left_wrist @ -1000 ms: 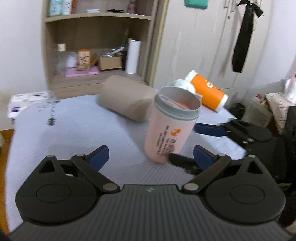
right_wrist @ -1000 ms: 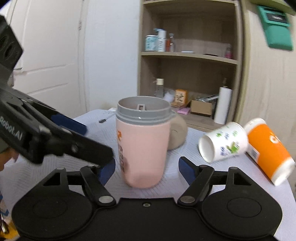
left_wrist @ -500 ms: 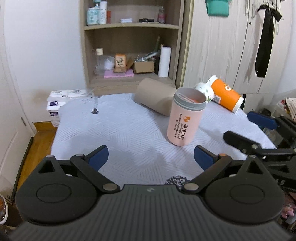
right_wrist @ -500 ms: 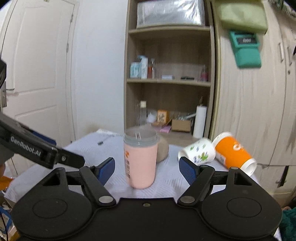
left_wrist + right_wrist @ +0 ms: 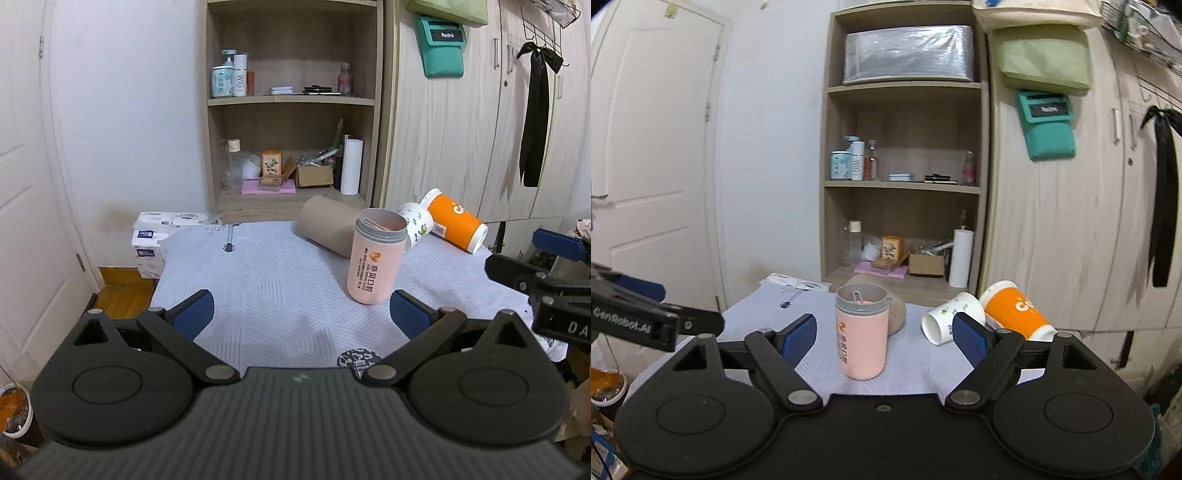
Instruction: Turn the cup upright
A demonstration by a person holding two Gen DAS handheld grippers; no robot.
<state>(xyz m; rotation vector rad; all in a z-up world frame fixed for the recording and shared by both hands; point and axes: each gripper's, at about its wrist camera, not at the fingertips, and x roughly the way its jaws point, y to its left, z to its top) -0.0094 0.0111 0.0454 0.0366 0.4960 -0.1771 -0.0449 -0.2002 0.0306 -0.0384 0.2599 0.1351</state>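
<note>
A pink cup with a grey rim (image 5: 375, 258) stands upright on the white patterned tablecloth (image 5: 266, 273); it also shows in the right wrist view (image 5: 861, 334). My left gripper (image 5: 301, 312) is open and empty, held back near the table's front edge, apart from the cup. My right gripper (image 5: 884, 334) is open and empty, also drawn back from the cup; it shows at the right edge of the left wrist view (image 5: 535, 258).
Behind the pink cup, a brown cup (image 5: 328, 223), a white floral cup (image 5: 947, 317) and an orange cup (image 5: 1015, 312) lie on their sides. A wooden shelf (image 5: 905, 184) and wardrobe (image 5: 461, 129) stand behind the table. Tissue packs (image 5: 151, 236) sit at the left.
Both grippers have pulled back and up from the pink cup, which now stands alone and upright on the table. Both stay open.
</note>
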